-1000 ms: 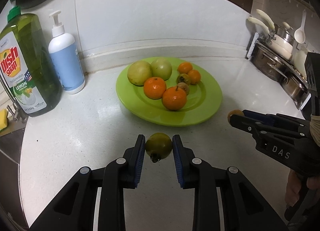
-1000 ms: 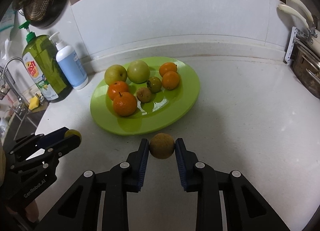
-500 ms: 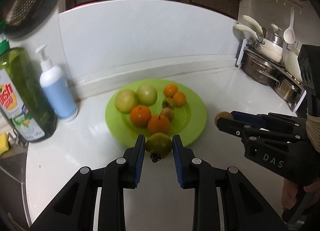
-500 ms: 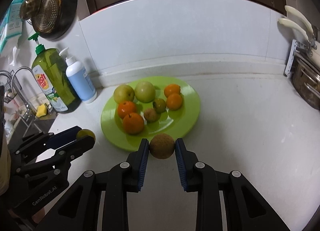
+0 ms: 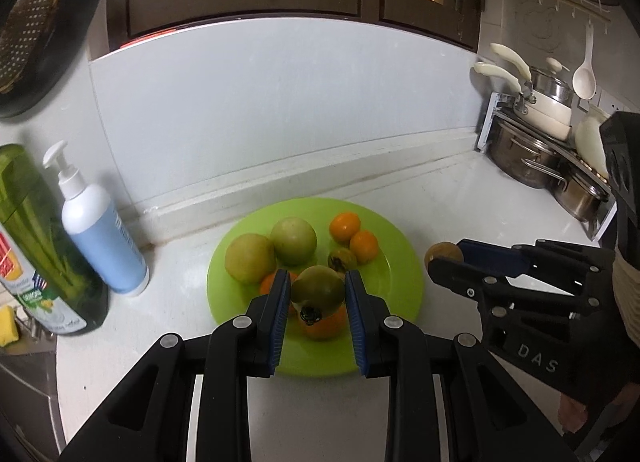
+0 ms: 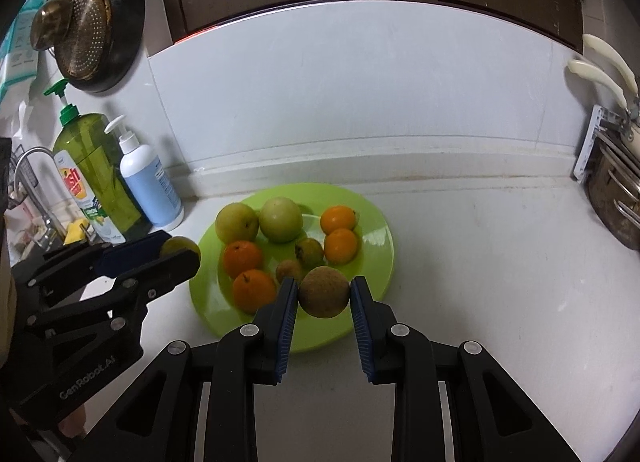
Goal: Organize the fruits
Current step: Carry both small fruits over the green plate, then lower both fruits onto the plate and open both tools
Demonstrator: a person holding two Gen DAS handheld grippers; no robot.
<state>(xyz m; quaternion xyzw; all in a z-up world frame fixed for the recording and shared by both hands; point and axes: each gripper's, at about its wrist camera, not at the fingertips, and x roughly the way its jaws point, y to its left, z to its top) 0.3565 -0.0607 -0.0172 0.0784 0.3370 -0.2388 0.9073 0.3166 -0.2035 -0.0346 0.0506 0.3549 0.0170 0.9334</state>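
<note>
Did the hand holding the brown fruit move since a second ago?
Yes. The right gripper with the brown fruit went forward and up: before it sat short of the green plate, now it hangs over the plate's near edge.

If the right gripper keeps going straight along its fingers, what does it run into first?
Probably the green plate and the fruit on it: the right gripper, shut on a brown fruit, points over the near rim toward the small fruits. Its height above the plate is unclear.
</note>
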